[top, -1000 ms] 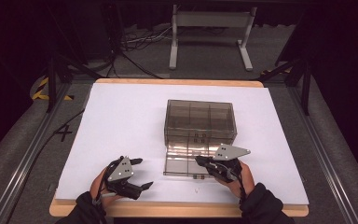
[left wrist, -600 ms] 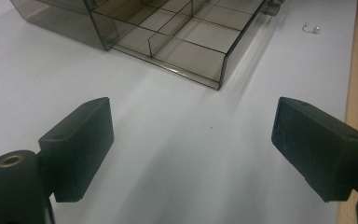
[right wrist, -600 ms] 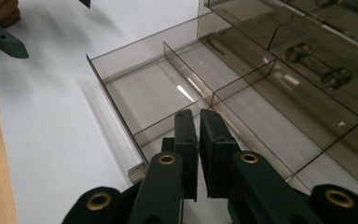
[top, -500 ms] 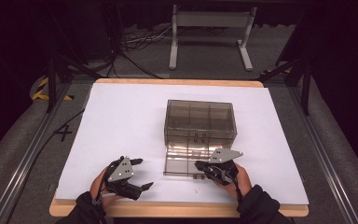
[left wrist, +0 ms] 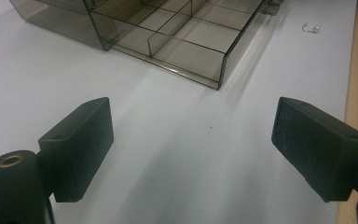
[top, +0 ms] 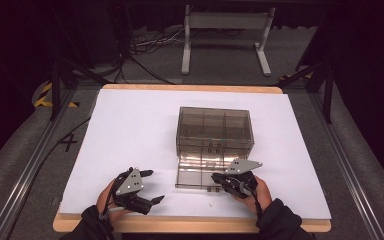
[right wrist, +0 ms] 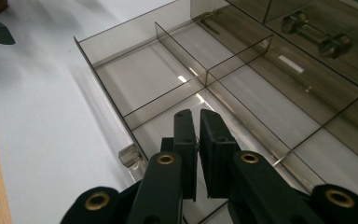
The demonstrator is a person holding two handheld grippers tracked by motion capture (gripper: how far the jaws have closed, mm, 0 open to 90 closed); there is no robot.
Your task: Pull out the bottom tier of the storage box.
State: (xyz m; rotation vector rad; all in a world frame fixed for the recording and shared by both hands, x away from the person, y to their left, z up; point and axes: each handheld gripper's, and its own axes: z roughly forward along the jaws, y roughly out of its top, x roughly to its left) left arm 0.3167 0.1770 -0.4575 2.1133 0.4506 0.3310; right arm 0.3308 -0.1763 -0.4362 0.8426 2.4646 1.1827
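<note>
We see a white tabletop (top: 130, 130) with a wooden edge. Behind it, on the grey floor (top: 220, 55), stands a metal frame (top: 225, 30) beside loose cables (top: 150, 45).
</note>
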